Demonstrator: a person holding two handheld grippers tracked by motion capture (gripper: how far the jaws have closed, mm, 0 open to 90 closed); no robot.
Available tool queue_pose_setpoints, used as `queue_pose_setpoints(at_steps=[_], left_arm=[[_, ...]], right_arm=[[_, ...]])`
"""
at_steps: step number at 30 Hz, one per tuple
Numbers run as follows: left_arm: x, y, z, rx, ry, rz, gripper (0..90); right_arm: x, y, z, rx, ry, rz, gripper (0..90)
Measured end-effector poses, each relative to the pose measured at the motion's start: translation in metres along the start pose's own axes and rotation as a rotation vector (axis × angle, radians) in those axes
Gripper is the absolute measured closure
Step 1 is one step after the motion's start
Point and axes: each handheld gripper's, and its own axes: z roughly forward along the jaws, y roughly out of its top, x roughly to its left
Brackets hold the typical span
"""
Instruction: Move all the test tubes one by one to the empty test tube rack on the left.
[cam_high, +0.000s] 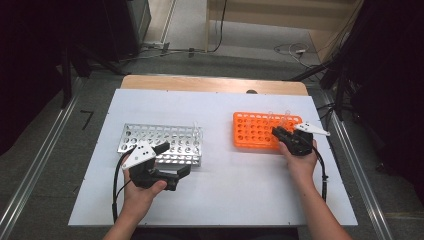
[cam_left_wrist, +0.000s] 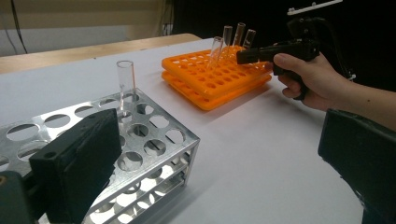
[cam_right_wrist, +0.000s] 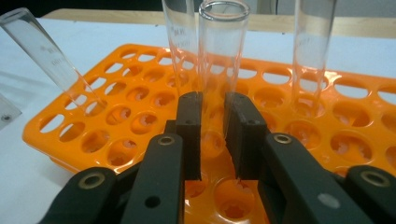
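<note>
While the right tool clamps a clear glass tube standing upright in the orange rack on the white worktop, the left tool rests open-jawed beside the metal rack.

We see a white table top from above. On its left side stands a silver metal rack full of round holes. On its right side stands an orange rack, also full of holes. A few clear glass tubes stick up at the far right part of the orange rack. The right gripper is at the near right edge of the orange rack, held in a hand. The left gripper sits just near the silver rack's front side, its two black jaws spread wide apart. Grey floor lies around the table.
</note>
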Motion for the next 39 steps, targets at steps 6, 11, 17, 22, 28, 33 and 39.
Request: queue_pose_setpoints(at_steps=[6,11,17,22,28,33,39], left_arm=[[0.000,0.000,0.000,-0.003,-0.001,-0.001,0.0],[0.000,0.000,0.001,-0.003,-0.002,0.001,0.0],[-0.002,0.001,0.002,0.001,-0.004,0.006,0.0],[-0.004,0.002,0.003,-0.002,-0.010,0.010,0.0],[-0.007,0.002,0.003,-0.001,-0.015,0.015,0.0],[-0.009,0.002,0.003,-0.001,-0.022,0.021,0.0],[-0.014,0.003,0.006,0.005,-0.038,0.037,0.0]], right_arm=[[0.001,0.007,-0.013,-0.043,0.004,-0.004,74.0],[0.003,0.010,-0.024,-0.059,0.027,-0.012,74.0],[0.015,0.011,-0.037,-0.067,0.062,-0.051,74.0],[0.029,0.011,-0.048,-0.070,0.122,-0.065,73.9],[0.051,0.011,-0.059,-0.071,0.186,-0.096,73.9],[0.070,0.010,-0.066,-0.064,0.236,-0.120,73.9],[0.096,0.007,-0.069,-0.050,0.294,-0.164,73.9]])
